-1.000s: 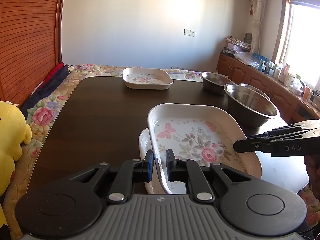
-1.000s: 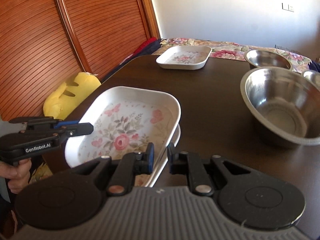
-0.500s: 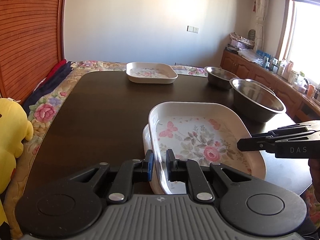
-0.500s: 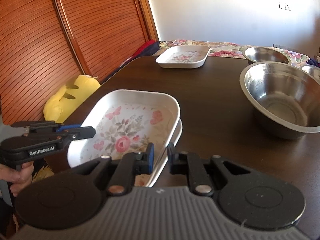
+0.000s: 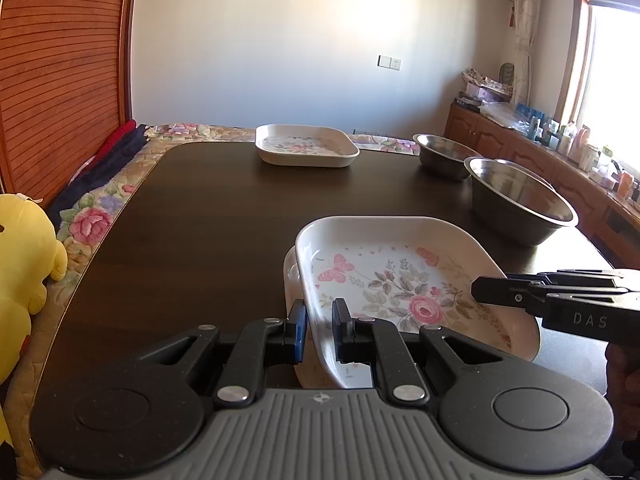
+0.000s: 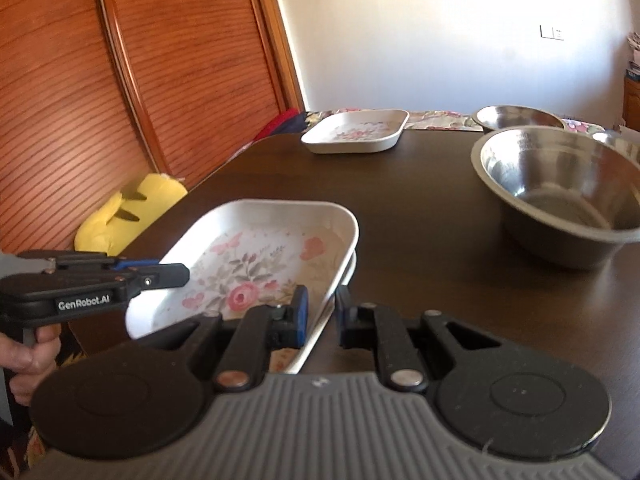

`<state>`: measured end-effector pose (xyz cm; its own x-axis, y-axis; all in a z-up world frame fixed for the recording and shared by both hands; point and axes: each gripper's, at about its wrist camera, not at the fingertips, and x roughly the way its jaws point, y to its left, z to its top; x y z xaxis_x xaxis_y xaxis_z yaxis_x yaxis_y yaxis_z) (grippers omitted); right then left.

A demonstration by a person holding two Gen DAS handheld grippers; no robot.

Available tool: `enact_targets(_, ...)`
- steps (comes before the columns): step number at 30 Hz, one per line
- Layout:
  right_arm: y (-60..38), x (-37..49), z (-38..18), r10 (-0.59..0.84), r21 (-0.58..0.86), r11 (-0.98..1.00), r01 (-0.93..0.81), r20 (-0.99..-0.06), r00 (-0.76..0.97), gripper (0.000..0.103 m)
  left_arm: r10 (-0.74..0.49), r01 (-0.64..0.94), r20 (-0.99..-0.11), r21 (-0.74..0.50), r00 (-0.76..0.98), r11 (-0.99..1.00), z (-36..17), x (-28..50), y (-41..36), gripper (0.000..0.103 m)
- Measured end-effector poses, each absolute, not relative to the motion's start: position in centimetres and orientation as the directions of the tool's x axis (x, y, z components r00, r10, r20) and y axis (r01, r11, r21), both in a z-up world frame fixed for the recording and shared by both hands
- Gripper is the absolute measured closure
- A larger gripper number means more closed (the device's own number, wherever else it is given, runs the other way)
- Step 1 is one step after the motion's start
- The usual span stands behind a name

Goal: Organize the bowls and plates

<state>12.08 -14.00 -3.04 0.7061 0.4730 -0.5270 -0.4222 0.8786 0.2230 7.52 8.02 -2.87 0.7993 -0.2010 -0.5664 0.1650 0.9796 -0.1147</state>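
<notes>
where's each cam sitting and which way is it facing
Left wrist: on the left gripper, facing across the dark table toward the window side; the right gripper shows.
Right wrist: on the right gripper, facing toward the wooden doors; the left gripper and a hand show.
Shared: the floral dish each gripper clamps by its rim, far dish, steel bowls.

a lived-in home: a dark wooden table (image 5: 224, 216) ahead of the tongs, floral bedding (image 5: 92, 216) and a yellow plush toy (image 5: 24, 264) left, cluttered wooden cabinets (image 5: 532, 152) by a curtained window (image 5: 612, 80) right.
</notes>
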Motion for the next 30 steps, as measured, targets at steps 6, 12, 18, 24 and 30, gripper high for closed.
enact_targets(6,-13.7,11.5,-3.5,0.461,0.205,0.886,-0.415,-0.482,0.745,0.084,-0.206,0.16,-0.561,-0.131,0.801,0.978,-3.0,7.4,8.3,0.089)
enact_targets(12,-13.5,10.9,-3.8,0.464,0.19,0.884,-0.426,-0.465,0.754,0.08,-0.194,0.145,-0.554,-0.131,0.81,0.981,-2.6,7.1,8.6,0.088)
enact_targets(18,-13.5,10.6,-3.9,0.467,0.191,0.883,-0.428,-0.451,0.761,0.08,-0.185,0.141,-0.533,-0.122,0.826,0.982,-1.9,6.9,8.8,0.088)
enact_targets(24,-13.7,10.1,-3.4,0.472,0.196,0.881,-0.431,-0.426,0.772,0.08,-0.183,0.145,-0.525,-0.112,0.831,0.983,-1.6,6.8,8.7,0.083)
enact_targets(30,-13.9,9.8,-2.9,0.458,0.178,0.889,-0.423,-0.408,0.79,0.08,-0.177,0.143,-0.529,-0.105,0.83,0.984,-1.7,6.8,8.6,0.08)
